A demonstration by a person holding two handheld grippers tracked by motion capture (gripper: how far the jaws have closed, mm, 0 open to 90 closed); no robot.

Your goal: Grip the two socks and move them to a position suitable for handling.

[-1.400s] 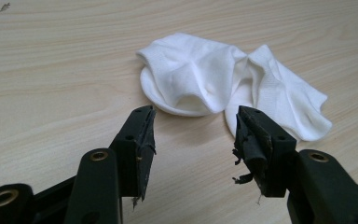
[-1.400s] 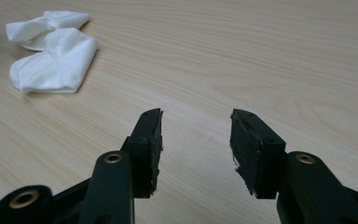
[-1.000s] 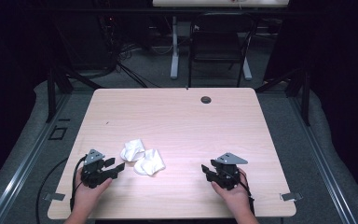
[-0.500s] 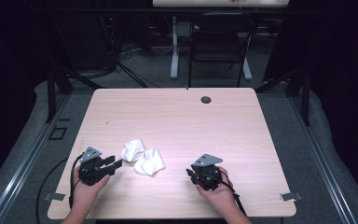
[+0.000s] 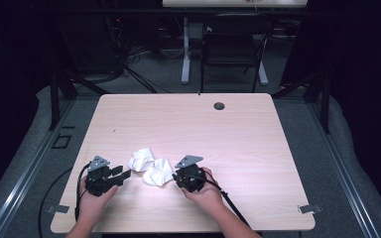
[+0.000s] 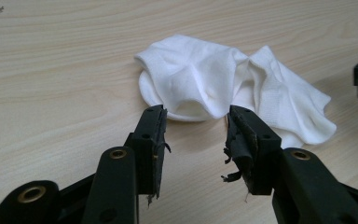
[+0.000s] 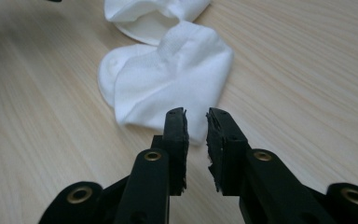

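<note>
Two crumpled white socks lie side by side on the wooden table (image 5: 248, 148): the left sock (image 5: 141, 159) (image 6: 191, 77) (image 7: 154, 14) and the right sock (image 5: 159, 172) (image 6: 289, 107) (image 7: 168, 79). My left gripper (image 5: 124, 173) (image 6: 196, 123) rests just left of the left sock; its jaws have just closed a little, stand open, and hold nothing. My right gripper (image 5: 174, 177) (image 7: 196, 122) points at the right sock's near edge. Its jaws have just been closing to a narrow gap, with nothing between them.
A small round hole (image 5: 219, 105) sits near the table's far edge. Beyond it a dark chair (image 5: 233, 44) and a white desk leg (image 5: 185, 54) stand on the floor. A cable (image 5: 230, 203) trails from the right gripper toward the near edge.
The right gripper has slid left across the table up to the right sock, its jaws narrowing. The left gripper stayed in place, its jaws a little narrower.
</note>
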